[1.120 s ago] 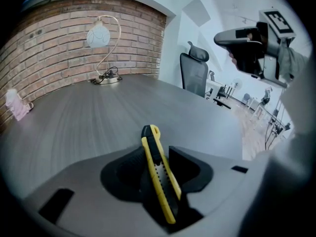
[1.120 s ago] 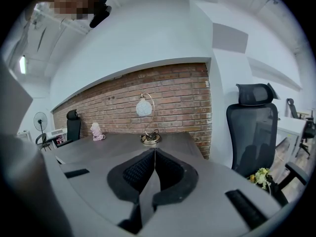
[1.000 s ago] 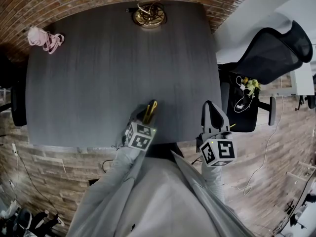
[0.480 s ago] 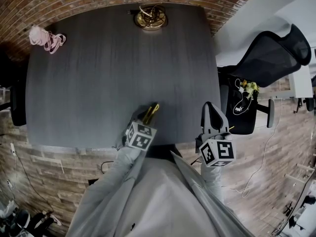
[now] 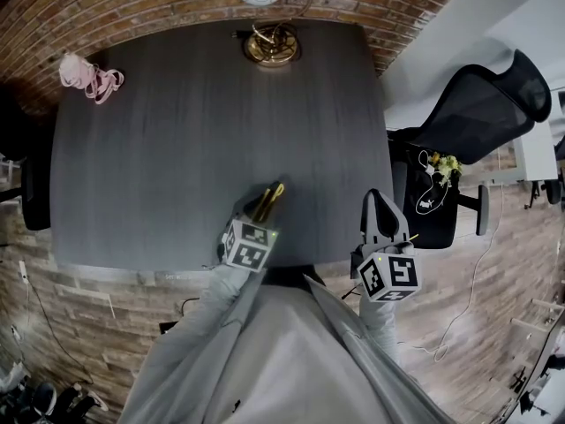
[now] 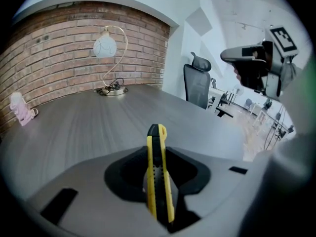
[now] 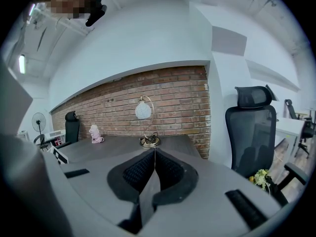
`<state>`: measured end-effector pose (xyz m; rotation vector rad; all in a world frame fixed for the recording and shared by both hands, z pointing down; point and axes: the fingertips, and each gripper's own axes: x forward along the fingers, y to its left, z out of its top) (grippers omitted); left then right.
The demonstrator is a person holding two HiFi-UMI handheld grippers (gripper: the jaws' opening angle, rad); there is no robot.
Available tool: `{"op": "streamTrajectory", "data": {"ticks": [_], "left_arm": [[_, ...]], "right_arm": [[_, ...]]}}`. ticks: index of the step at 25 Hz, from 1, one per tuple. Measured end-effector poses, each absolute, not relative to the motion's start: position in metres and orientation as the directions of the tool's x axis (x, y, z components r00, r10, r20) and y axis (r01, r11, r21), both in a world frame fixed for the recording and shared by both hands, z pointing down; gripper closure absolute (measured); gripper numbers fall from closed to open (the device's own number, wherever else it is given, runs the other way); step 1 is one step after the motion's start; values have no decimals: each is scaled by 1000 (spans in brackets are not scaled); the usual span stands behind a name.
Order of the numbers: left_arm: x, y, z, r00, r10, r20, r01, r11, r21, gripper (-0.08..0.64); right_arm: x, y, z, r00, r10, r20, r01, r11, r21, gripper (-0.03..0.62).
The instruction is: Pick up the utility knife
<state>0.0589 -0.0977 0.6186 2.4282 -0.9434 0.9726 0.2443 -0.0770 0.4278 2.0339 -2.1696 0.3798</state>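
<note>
- The dark grey table [image 5: 177, 131] fills most of the head view. A brick wall lies along its far edge and a black office chair [image 5: 481, 104] stands off its right side.
- A brass-footed lamp [image 5: 271, 42] stands at the table's far edge, and a small pink thing [image 5: 88, 76] lies at the far left corner. Both are well apart from the work at the near edge.
- The right gripper [image 7: 149, 174] hangs just off the table's near right corner. Its jaws are pressed together on nothing, and it sits where it did a second ago.
- The left gripper [image 5: 258, 210] is over the near edge and pitched downward. Its pads pinch the utility knife [image 6: 155, 149] on both flat sides.
- The knife's yellow-and-black body runs forward between the jaws, with its tip poking out ahead of them.
- Over the last second the knife has stayed in these jaws at much the same angle in the head view.
- The table has slid slightly in that picture, which looks mostly like the camera shifting.
- The grasp therefore looks made, and the step in hand is judged to be the lift.
- The frames do not clearly show whether the knife's tip is already clear of the tabletop.
- The grip sits toward the knife's rear, so the tip could droop if the pinch slackens.
</note>
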Motion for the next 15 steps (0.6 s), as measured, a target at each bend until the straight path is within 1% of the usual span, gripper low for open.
{"op": "streamTrajectory", "data": {"ticks": [8, 15], "left_arm": [[60, -131, 571, 562, -543, 624, -715, -699, 35, 437], [60, -159, 517, 579, -630, 517, -731, -682, -12, 439]], "right_arm": [[243, -87, 417, -82, -967, 242, -995, 65, -76, 574], [237, -102, 406, -106, -971, 212, -993, 93, -70, 574]]}}
